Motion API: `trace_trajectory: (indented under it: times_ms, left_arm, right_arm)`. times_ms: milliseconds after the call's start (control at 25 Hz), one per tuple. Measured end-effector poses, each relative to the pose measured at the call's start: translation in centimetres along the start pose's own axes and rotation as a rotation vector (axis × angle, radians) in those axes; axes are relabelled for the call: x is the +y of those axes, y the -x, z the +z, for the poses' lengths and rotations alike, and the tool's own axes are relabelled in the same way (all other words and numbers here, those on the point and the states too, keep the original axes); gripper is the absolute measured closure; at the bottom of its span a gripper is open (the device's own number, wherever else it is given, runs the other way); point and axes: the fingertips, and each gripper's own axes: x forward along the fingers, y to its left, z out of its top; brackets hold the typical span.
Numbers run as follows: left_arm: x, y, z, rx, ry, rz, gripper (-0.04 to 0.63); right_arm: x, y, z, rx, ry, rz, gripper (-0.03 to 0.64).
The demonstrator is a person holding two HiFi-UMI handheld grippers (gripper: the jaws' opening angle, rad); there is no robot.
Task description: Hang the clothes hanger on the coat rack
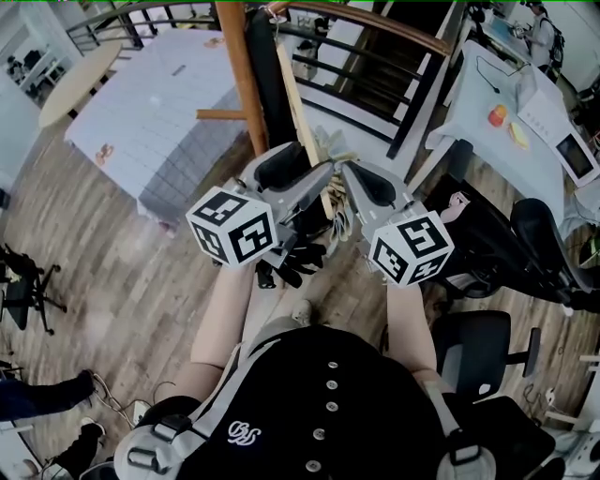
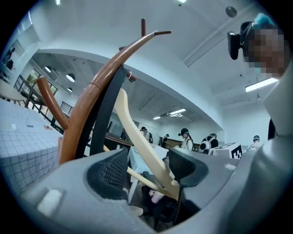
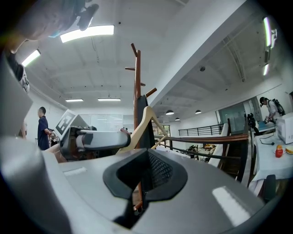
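Behind the coat rack a table under a pale checked cloth stands on the plank floor; a curved wooden railing runs across the top of the head view; black office chairs crowd the right side. A dark garment hangs down the rack's pole, just beside the hanger. The hanger is pale, cream-coloured wood with a thin crossbar; it hangs close against the pole, its hook seemingly over a peg, though the top is too small to be sure. The left gripper stands spread wide with the hanger's sloping arm between its jaws, the arm lying against one pad only; the right gripper is pressed together on nothing, just beside the left one.
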Motion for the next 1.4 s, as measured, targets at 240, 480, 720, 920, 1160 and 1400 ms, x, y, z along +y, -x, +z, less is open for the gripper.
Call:
trace_trajectory:
  times_ms: [240, 480, 720, 920, 1160, 1400]
  left_arm:
    - [-1.3, 2.1, -1.7, -0.014, -0.023, 0.030, 0.313]
    - [-3.1, 3.6, -1.7, -0.076, -0.045, 0.043, 0.314]
    - [-4.6, 4.7, -2.1, -0.112, -0.091, 0.052, 0.316]
    - [-6.0, 5.3, -2.2, -0.121, -0.155, 0.070, 0.373]
    - [-6.1, 5.8, -3.1, -0.127, -0.163, 0.144, 0.523]
    - [-7.6, 4.8, -4.8, -0.062, -0.177, 0.127, 0.595]
  right_arm:
    - [1.0, 1.1, -0.1, -0.003, -0.006, 0.023, 0.618]
    - [2.0, 2.6, 0.2, -0.012, 0.001, 0.037, 0.617]
    - [3.4, 4.1, 1.1, -0.048, -0.005, 0.068, 0.618]
    - [4.7, 5.1, 1.1, -0.052, 0.013, 0.108, 0.618]
    - [5.0, 6.2, -0.1, -0.029, 0.005, 0.128, 0.618]
    - [4.7, 6.9, -1.3, 0.001, -0.001, 0.136, 0.617]
